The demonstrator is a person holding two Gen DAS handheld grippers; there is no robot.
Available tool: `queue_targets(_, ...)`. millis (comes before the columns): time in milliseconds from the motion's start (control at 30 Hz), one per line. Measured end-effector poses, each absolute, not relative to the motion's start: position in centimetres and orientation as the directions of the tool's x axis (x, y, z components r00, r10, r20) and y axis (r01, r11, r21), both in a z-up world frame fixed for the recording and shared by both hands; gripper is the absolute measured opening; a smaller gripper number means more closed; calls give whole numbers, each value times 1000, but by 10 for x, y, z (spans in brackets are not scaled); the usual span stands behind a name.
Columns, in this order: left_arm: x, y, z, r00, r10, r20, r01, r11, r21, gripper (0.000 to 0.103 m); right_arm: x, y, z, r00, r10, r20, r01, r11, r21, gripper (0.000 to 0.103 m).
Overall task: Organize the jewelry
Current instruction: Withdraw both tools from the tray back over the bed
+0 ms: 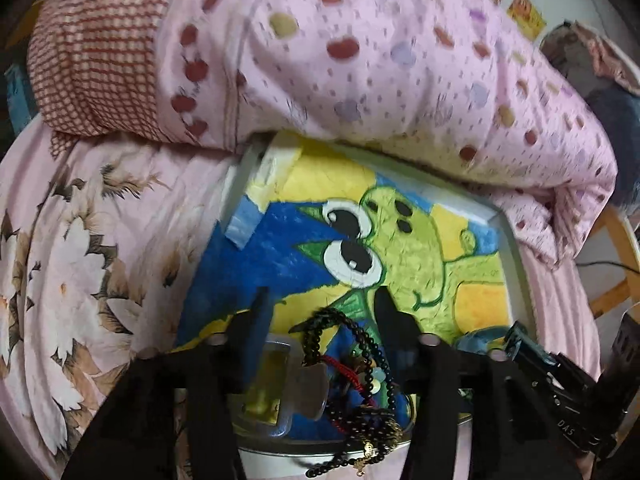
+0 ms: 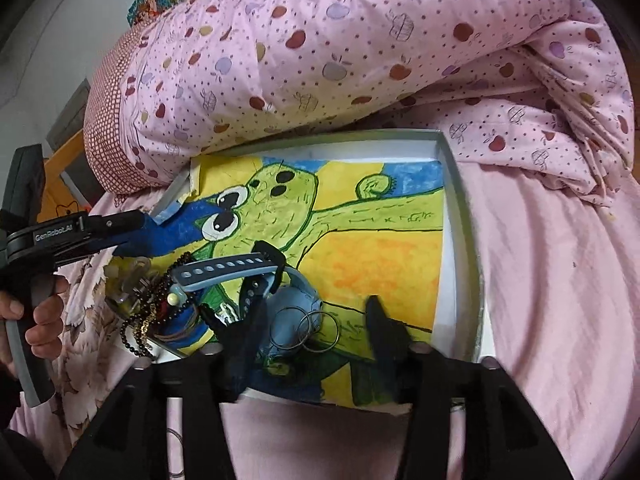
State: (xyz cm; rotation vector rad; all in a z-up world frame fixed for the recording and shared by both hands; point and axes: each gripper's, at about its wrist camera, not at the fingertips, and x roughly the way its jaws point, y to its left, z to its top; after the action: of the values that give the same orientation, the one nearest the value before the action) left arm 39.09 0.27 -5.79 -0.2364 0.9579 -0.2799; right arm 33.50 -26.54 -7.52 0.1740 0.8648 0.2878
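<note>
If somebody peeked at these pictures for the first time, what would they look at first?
Probably the big painted green frog with huge eyes, lining the bottom of the shallow white box on the bed. Next, the tangle of black bead necklaces heaped in the box's near corner between the open left gripper. Behind everything rises a puffy pink apple-print quilt.

Pink apple-print quilt behind, floral sheet below, perhaps stickers on wall.

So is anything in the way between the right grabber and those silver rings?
Nothing visible blocks them. The silver rings lie in the open gap of the right gripper, resting on the blue watch. The watch strap lies farther back.
</note>
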Motion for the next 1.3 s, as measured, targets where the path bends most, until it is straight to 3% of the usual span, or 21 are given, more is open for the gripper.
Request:
queue_targets(233, 365, 7, -39, 589, -348, -729, 153, 934, -323, 70, 307, -271, -53, 697, 317, -643, -182, 946, 270, 79)
queue_targets(333, 349, 11, -34, 604, -363, -709, 164, 928, -335, 72, 291, -273, -43, 734, 321, -599, -193, 943, 270, 84)
queue_targets(467, 326, 13, -25, 639, -348, -686, 165, 933, -321, 84, 273, -273, -29, 776, 318, -544, -211, 945, 252, 90)
queue_targets(667, 293, 11, -6, 701, -315, -640, 165, 945, -283, 86, 249, -273, -6, 815, 328, -477, -237, 941, 243, 95)
queue_targets(767, 277, 13, 1, 728, -291, -621, 159, 953, -260, 99, 237, -273, 2, 826, 332, -455, -246, 939, 239, 97)
queue_targets(1300, 189, 31, 23, 822, -201, -532, 127, 977, -172, 100, 167, -268, 27, 856, 358, -372, -303, 932, 200, 103)
